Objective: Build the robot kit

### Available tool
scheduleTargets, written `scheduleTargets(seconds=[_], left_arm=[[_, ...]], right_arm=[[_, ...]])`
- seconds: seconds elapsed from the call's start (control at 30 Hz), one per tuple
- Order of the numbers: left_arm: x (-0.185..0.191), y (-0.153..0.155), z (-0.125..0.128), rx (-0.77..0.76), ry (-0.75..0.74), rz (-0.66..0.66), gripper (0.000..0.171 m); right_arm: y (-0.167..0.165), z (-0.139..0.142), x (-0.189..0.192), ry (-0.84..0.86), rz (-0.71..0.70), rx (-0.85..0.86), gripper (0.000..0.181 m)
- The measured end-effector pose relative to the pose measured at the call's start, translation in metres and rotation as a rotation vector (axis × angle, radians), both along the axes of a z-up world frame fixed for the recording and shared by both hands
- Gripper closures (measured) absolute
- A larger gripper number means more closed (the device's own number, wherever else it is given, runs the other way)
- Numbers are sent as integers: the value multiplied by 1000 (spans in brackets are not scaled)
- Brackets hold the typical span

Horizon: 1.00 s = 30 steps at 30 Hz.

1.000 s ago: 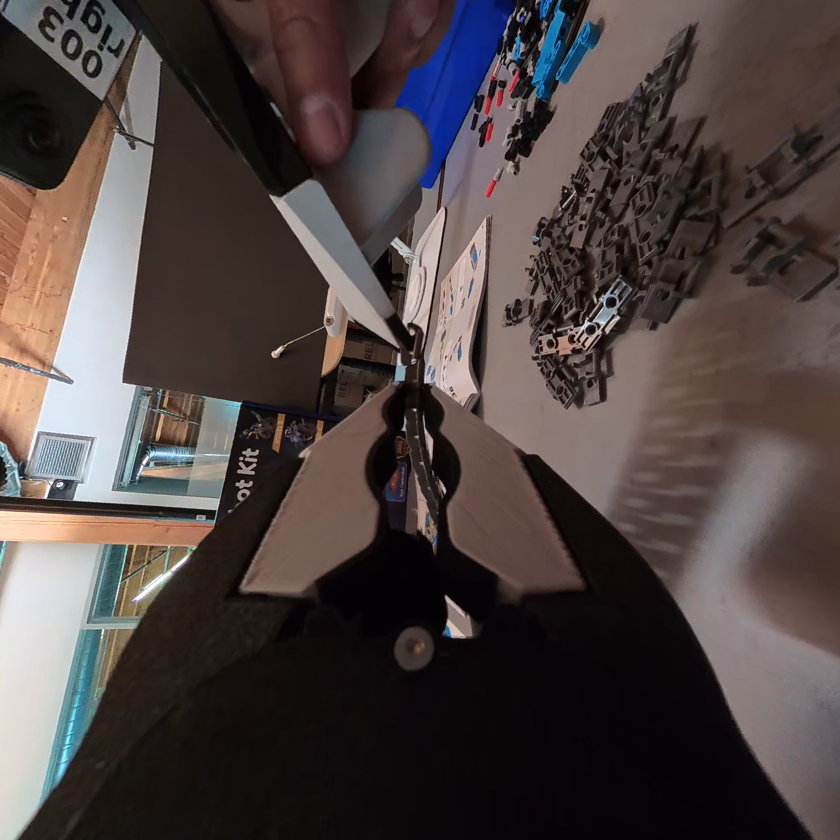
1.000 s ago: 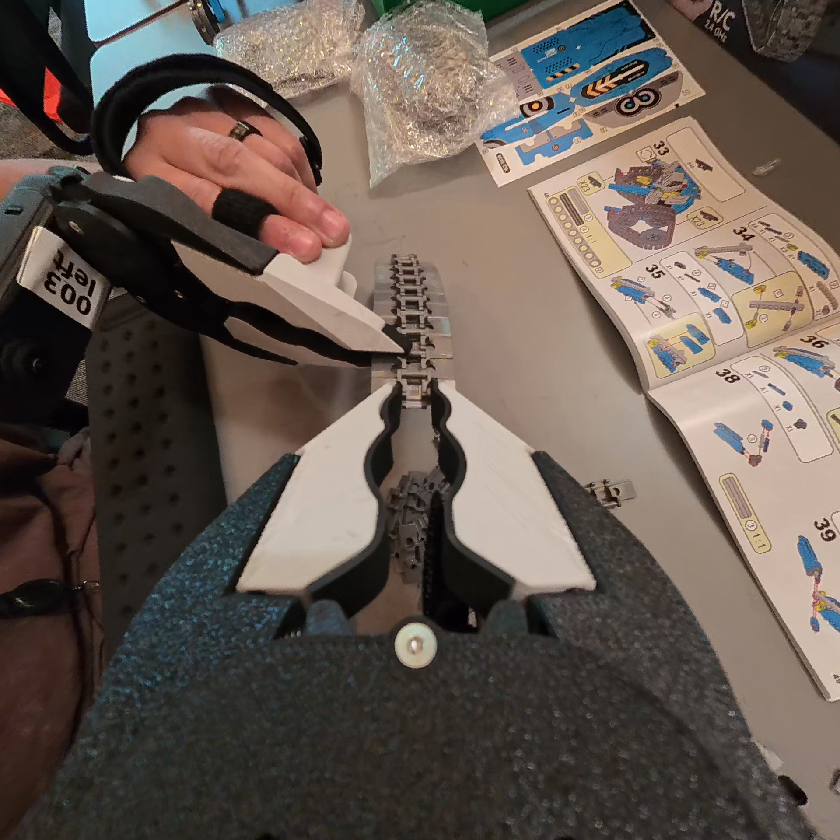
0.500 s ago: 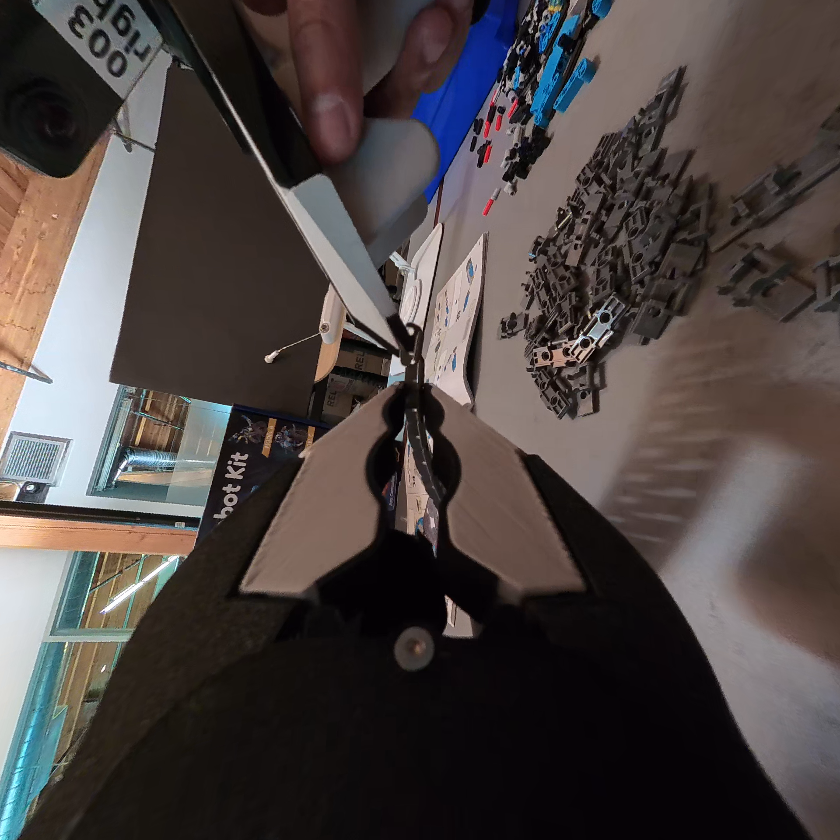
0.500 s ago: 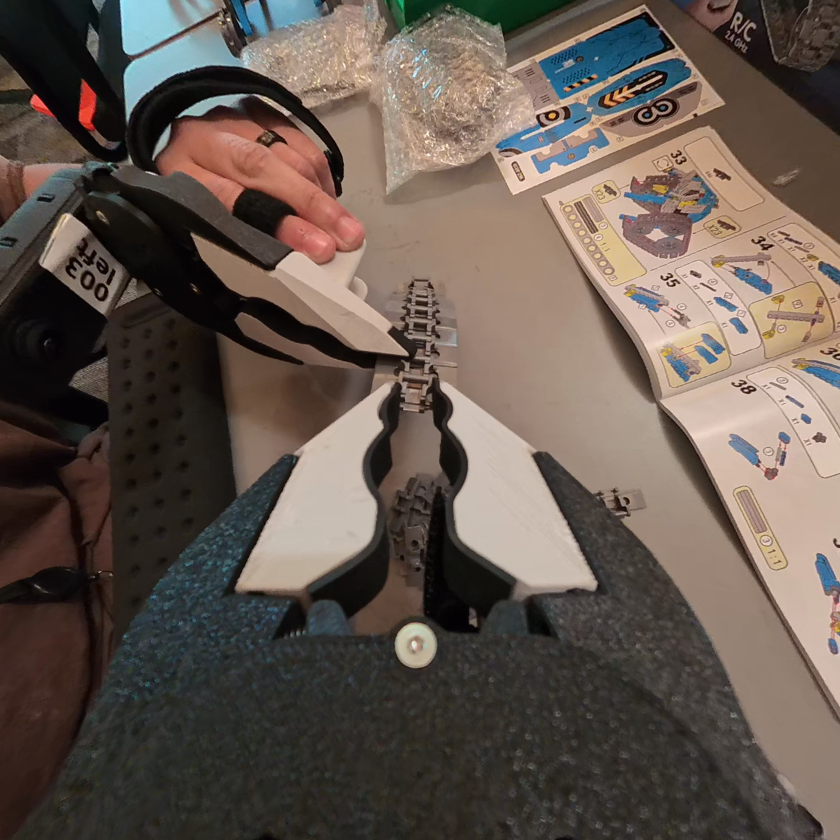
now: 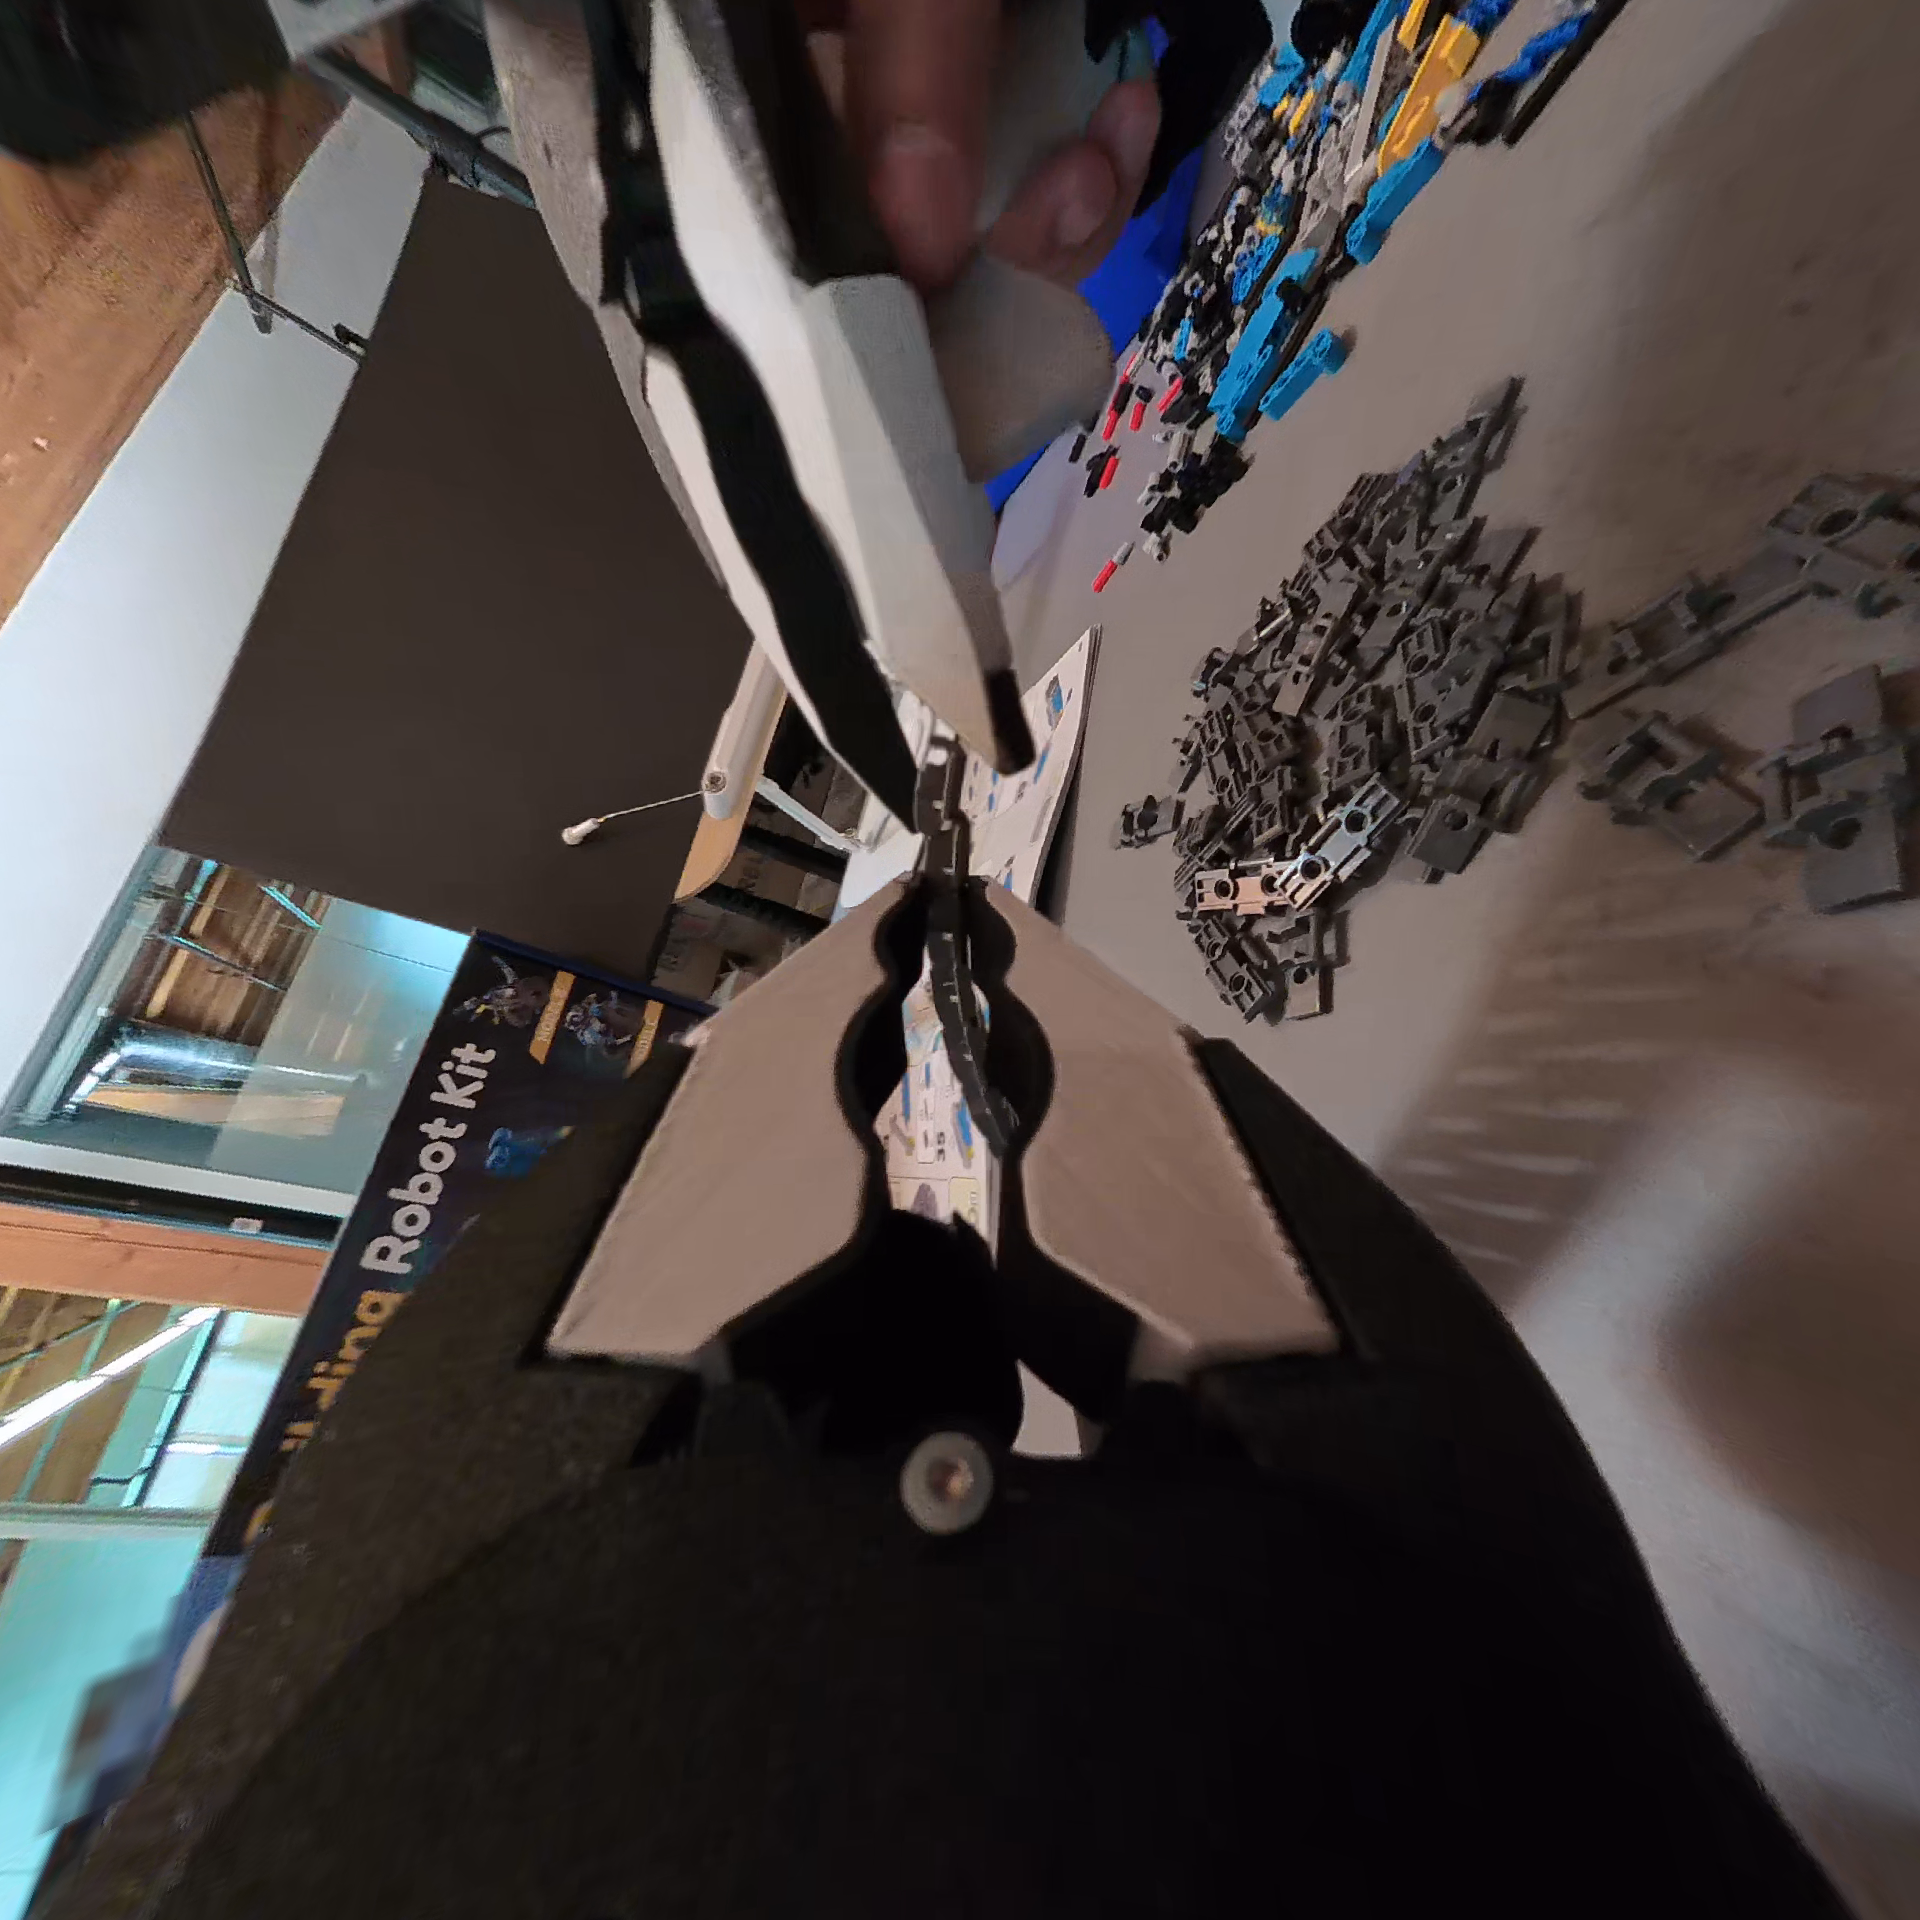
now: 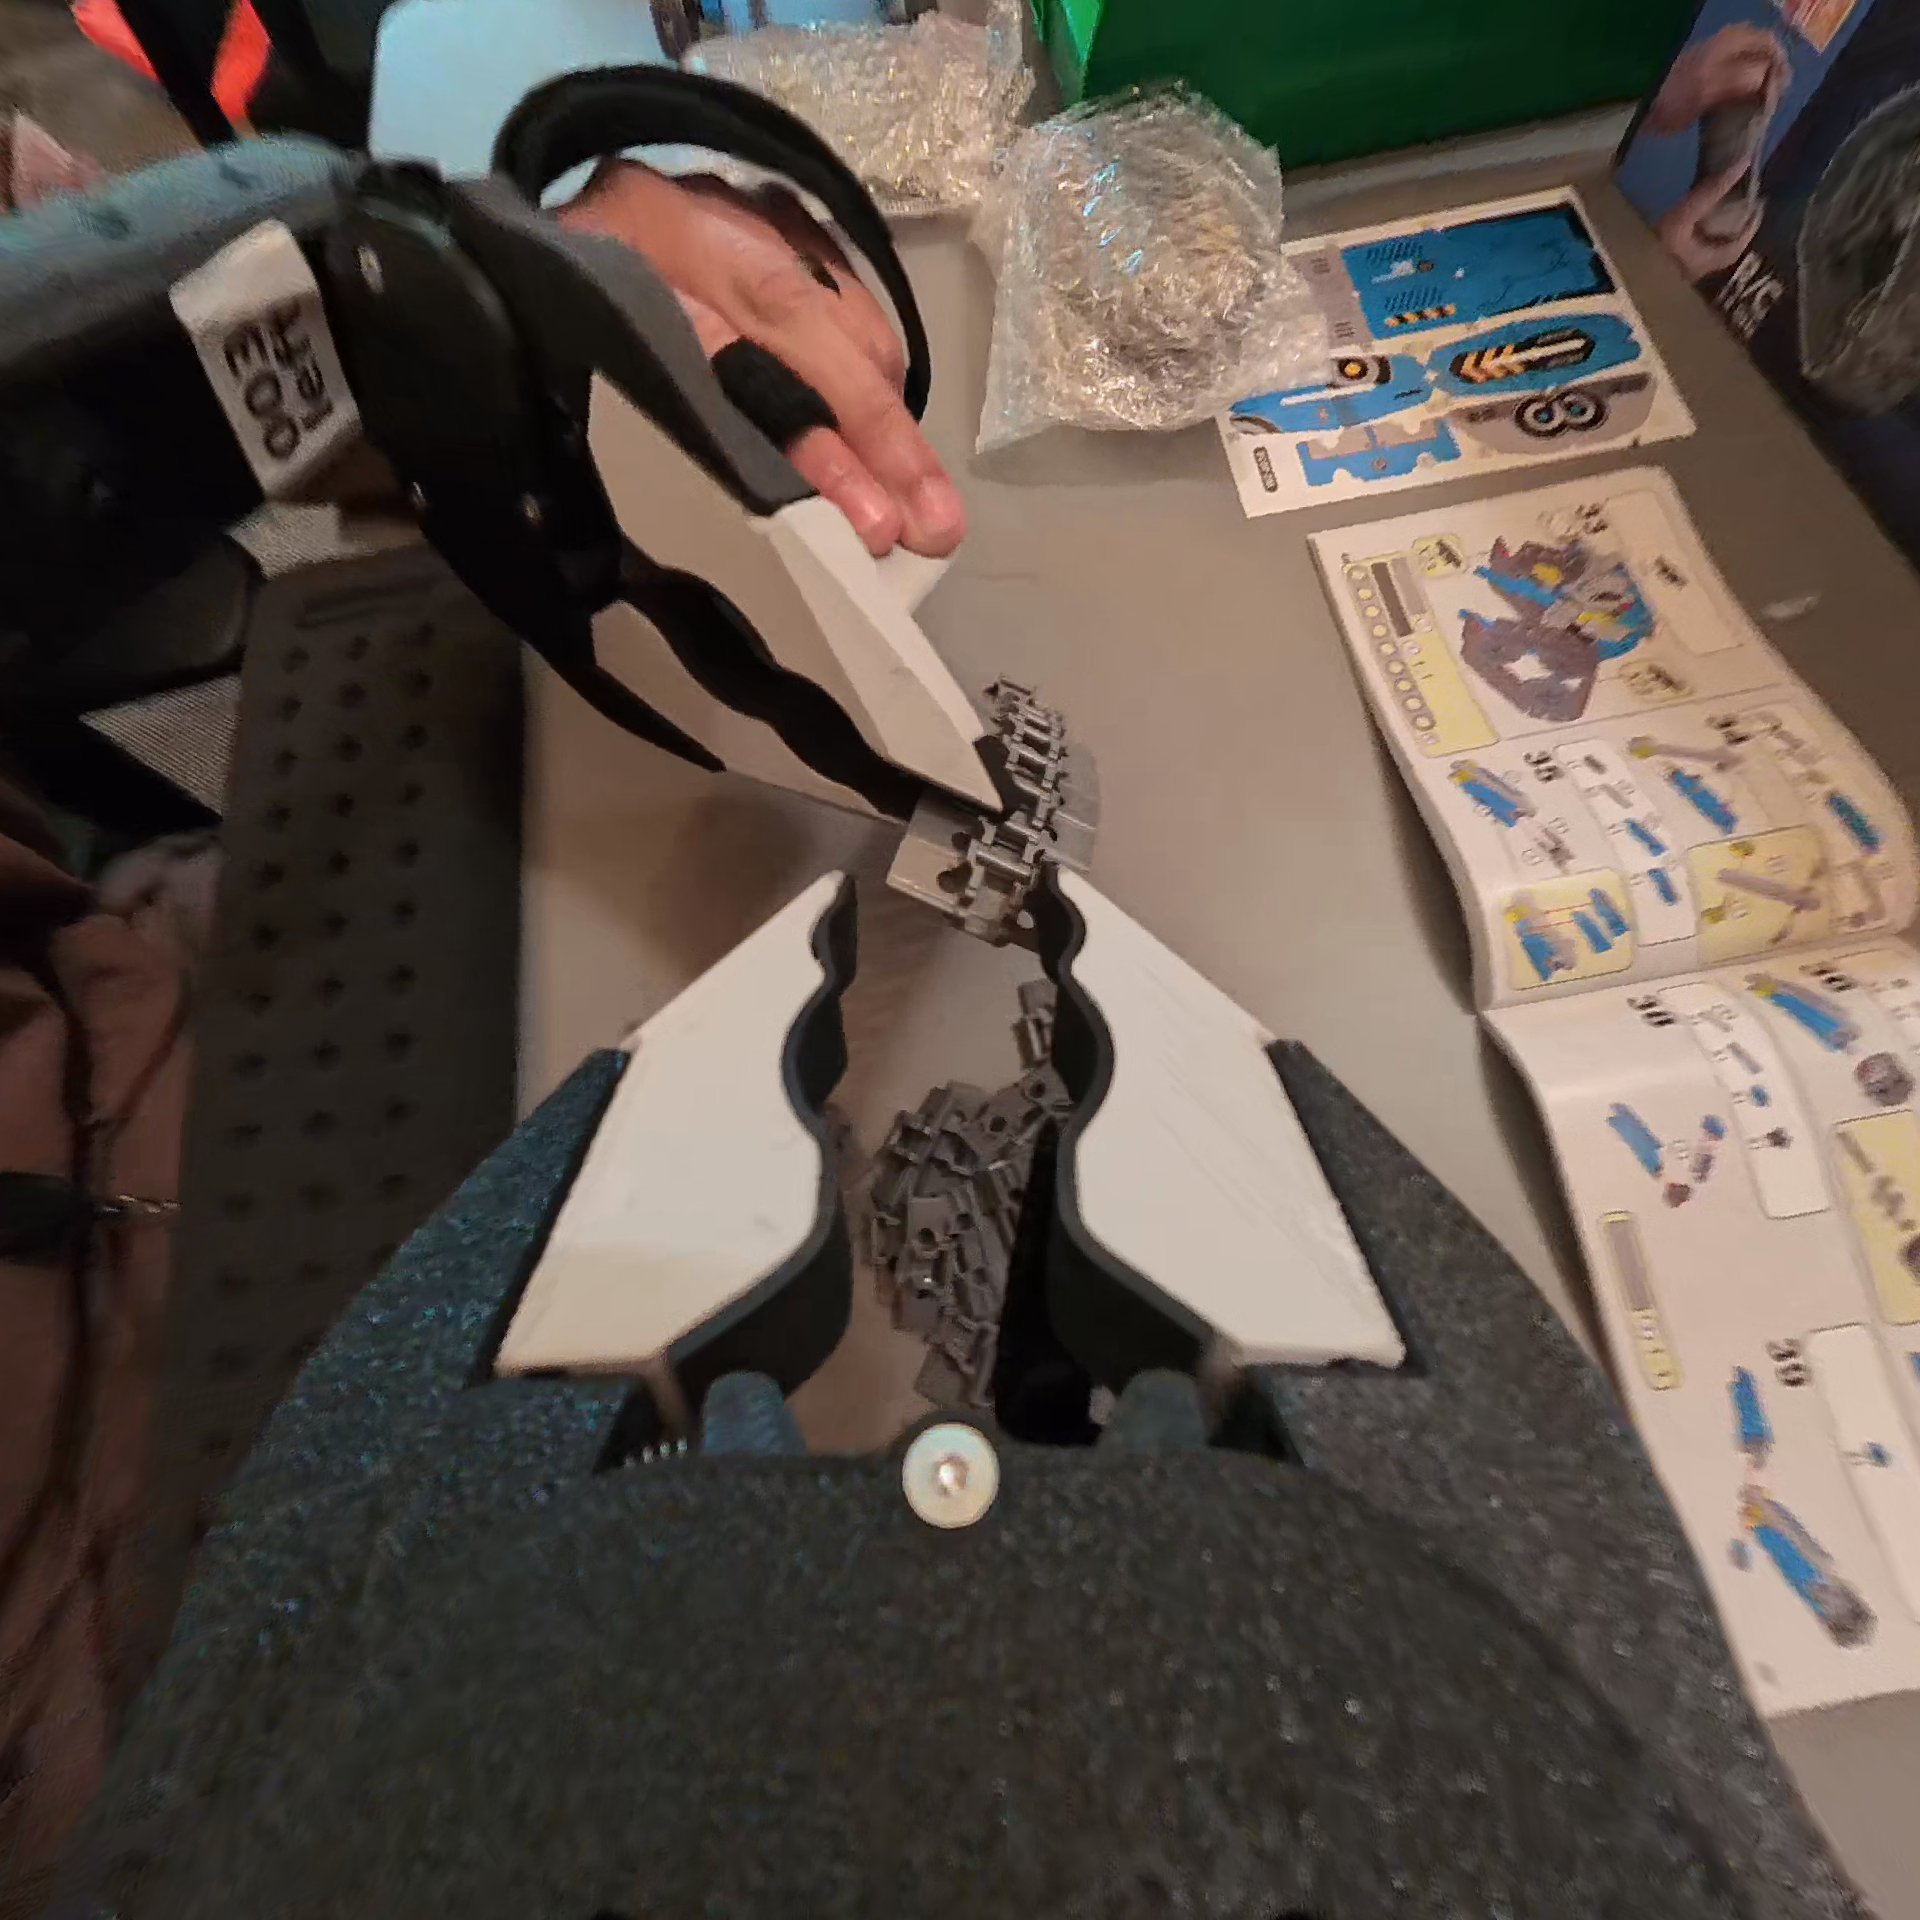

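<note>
A grey chain of track links (image 6: 1034,805) hangs in the air over the grey table (image 6: 1195,727). My left gripper (image 5: 940,891) is shut on it, and the chain shows edge-on between its fingers (image 5: 961,1029). In the right wrist view the left gripper (image 6: 971,795) comes in from the upper left and pinches the chain's side. My right gripper (image 6: 951,888) is open, its fingertips either side of the chain's near end, the right one close to it. It also shows in the left wrist view (image 5: 961,769), open around the chain's far end. A hand (image 6: 831,343) holds the left gripper.
A pile of loose grey links (image 5: 1382,748) lies on the table, also below my right fingers (image 6: 945,1205). Short link chains (image 5: 1766,644), blue and black parts (image 5: 1278,312), an open instruction booklet (image 6: 1621,831), a sticker sheet (image 6: 1455,343), bubble-wrap bags (image 6: 1132,270) and a kit box (image 5: 416,1143) surround it. Less than 4 cm separates the two grippers' tips.
My right gripper has opened and let go of the chain's near end. The left gripper keeps its hold and has tilted the chain; both views have shifted.
</note>
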<state>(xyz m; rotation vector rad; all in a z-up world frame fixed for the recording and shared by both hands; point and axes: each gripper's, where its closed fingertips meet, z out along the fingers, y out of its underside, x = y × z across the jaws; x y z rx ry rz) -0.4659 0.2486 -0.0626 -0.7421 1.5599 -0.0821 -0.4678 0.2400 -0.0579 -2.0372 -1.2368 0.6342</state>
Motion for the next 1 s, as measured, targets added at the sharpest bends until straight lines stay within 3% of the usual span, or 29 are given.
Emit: scheduleTargets(seconds=[0.3, 0.5, 0.7, 1.0], left_arm=[[-1, -4, 2, -263, -21, -75, 165], [-3, -6, 3, -486, -26, -120, 165], [-1, -12, 0, -693, -9, -177, 166], [-5, -30, 0, -947, 53, -314, 160]], right_arm=[[8, -2, 4, -258, 55, 396, 166], [10, -2, 3, -336, 102, 565, 171], [2, -11, 3, -288, 173, 471, 174], [-13, -11, -6, -65, 208, 247, 174]])
